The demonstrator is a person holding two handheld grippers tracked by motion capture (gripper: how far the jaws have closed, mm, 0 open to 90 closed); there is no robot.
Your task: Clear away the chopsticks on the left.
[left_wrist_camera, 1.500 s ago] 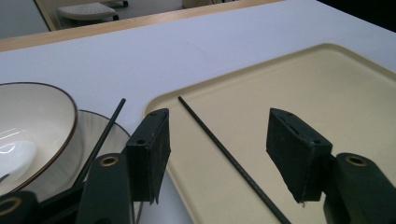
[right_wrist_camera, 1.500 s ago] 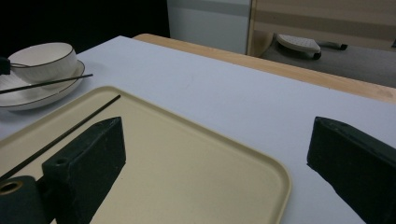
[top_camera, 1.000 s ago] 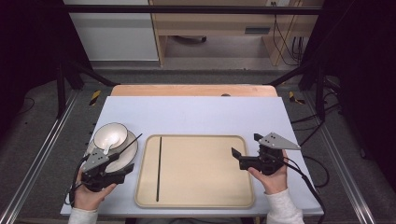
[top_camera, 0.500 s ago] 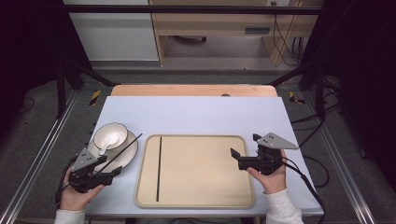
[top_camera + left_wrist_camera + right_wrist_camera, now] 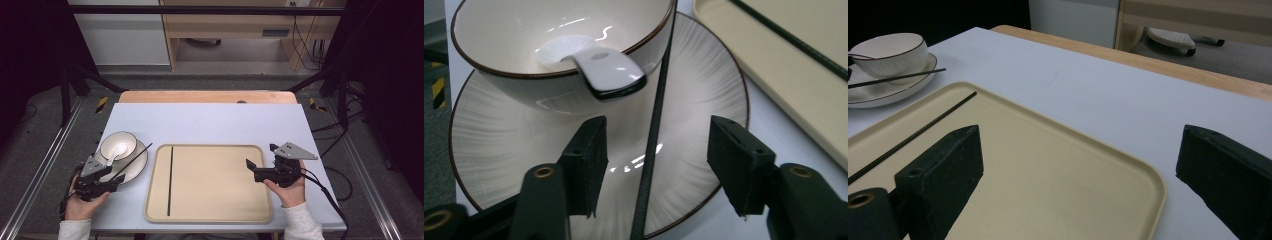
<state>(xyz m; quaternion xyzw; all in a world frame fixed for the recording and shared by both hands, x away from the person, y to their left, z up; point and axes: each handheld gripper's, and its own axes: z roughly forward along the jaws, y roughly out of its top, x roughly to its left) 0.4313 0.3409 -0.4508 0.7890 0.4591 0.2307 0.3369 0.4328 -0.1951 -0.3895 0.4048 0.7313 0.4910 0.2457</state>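
A cream bowl (image 5: 118, 145) with a white spoon (image 5: 609, 70) in it stands on a ribbed plate (image 5: 135, 167) at the table's left. One black chopstick (image 5: 661, 90) leans across the bowl's rim and the plate. My left gripper (image 5: 112, 182) sits at the plate's near edge. Its jaws have just been closing, and the chopstick runs between them without touching either pad. A second chopstick (image 5: 170, 180) lies along the left side of the beige tray (image 5: 215, 200). My right gripper (image 5: 260, 156) stands open over the tray's right edge, with nothing between its jaws.
The pale blue table top (image 5: 210, 120) lies beyond the tray, with a wooden strip (image 5: 205, 96) along its far edge. Metal frame rails (image 5: 45, 165) run down both sides of the table. A cable (image 5: 325, 192) trails from the right gripper.
My left gripper has shifted a little left along the plate's near edge, and its jaws stand narrower around the chopstick. The right gripper has kept still.
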